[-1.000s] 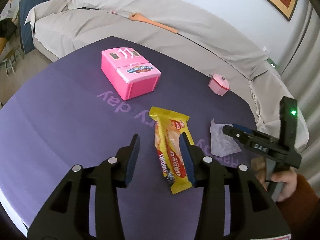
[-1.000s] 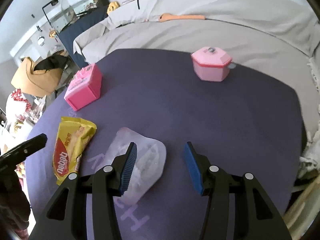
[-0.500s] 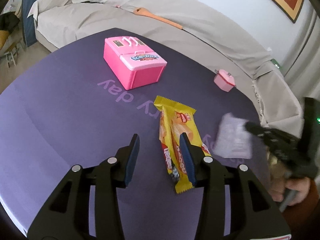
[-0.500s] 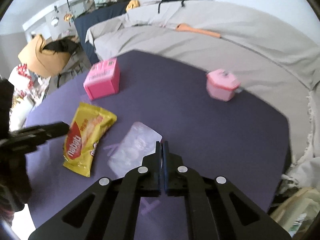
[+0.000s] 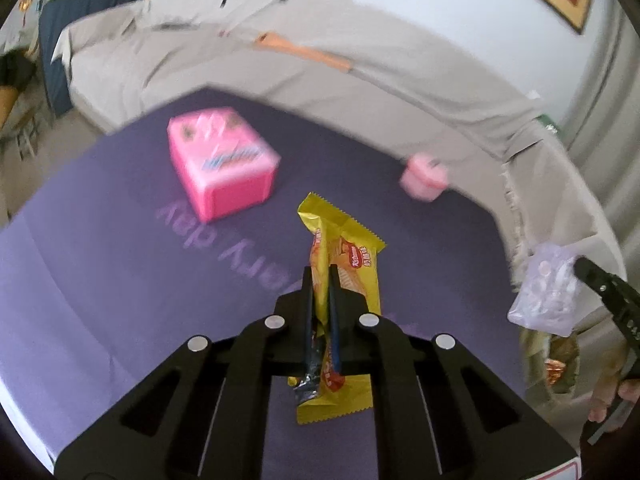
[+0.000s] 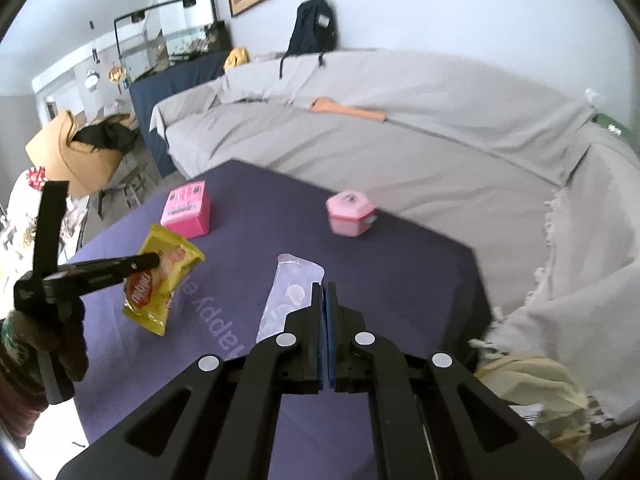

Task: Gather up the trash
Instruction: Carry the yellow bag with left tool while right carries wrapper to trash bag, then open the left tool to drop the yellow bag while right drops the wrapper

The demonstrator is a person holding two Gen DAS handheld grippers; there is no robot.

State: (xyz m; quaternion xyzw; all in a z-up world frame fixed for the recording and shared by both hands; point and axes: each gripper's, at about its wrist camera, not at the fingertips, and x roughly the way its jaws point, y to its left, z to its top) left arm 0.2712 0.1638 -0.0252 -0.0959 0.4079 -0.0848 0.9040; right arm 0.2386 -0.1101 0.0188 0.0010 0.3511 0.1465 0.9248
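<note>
Nearest to us, our left gripper (image 5: pixel 320 292) has just closed its jaws on the yellow snack wrapper (image 5: pixel 348 264), pinching it along its middle so both crinkled ends stick out past the fingers and the packet hangs clear of the purple tablecloth (image 5: pixel 120 280). Our right gripper (image 6: pixel 323 292) is clamped on the near edge of a clear plastic bag (image 6: pixel 288 292), which stands up from the jaws, lifted off the cloth; in the left wrist view that same bag hangs over the table's right edge. Just past that edge, low at our right, we see a bag opening with crumpled wrappers (image 5: pixel 554 364) inside it, though we cannot tell what kind of container it is. The cloth between and ahead of the two grippers lies bare apart from pale printed lettering (image 5: pixel 224 236), so the middle of the table is open. Farther on, a pink toy box (image 5: pixel 224 168) sits toward the left far side, and a small pink lidded pot (image 6: pixel 350 212) sits close to the far right edge; the two are well apart, with an open lane between them. Beyond the table's far edge a grey-covered sofa (image 6: pixel 400 140) wraps round the back and the right side, hemming the table there. An orange wooden spoon (image 6: pixel 348 108) lies on its seat and a dark backpack (image 6: pixel 314 28) rests on top of the backrest against the wall.
</note>
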